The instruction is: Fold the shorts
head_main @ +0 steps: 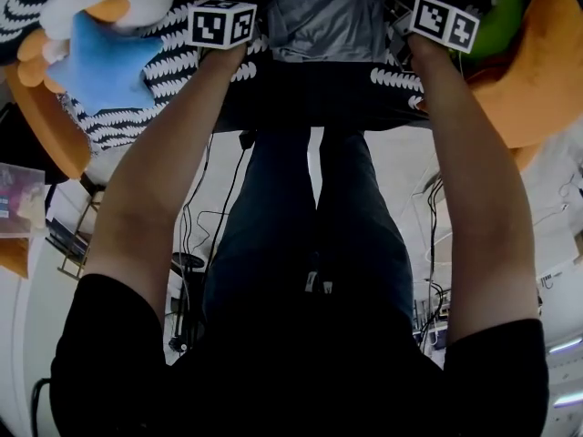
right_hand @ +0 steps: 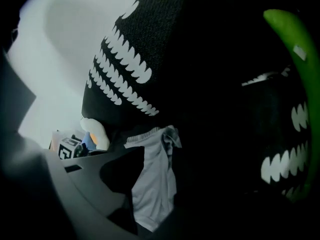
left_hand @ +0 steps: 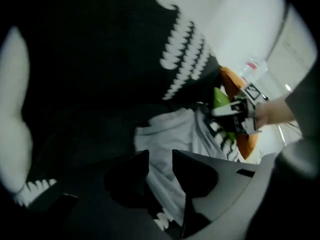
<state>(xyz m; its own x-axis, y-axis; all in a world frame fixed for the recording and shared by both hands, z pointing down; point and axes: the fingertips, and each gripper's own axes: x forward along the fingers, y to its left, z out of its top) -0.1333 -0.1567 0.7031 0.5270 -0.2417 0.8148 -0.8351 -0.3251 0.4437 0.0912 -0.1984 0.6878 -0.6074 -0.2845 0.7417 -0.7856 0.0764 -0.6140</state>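
The grey shorts lie bunched on a black cloth with white leaf marks that covers the surface, at the far edge of our reach in the head view. They sit between both outstretched arms, so each side can be worked at once. A blue star plush lies off to the left and an orange cushion to the right, both clear of the garment.

We judge the fold to be in its early stage, as the fabric is rumpled, not squared. Each tool sits at its own end of the shorts, which would suit lifting or spreading the cloth evenly.

The left hand-held gripper has its jaws moderately apart. Grey fabric shows in the gap between them and runs on beyond the tips. We see no pinch on it, and the cloth looks slack there, so we take it as free.

The right hand-held gripper is spread somewhat wider. One dark jaw shows at the left of its view, with a strip of the shorts lying alongside it. The other jaw is lost against the dark cloth. Nothing appears clamped here either.
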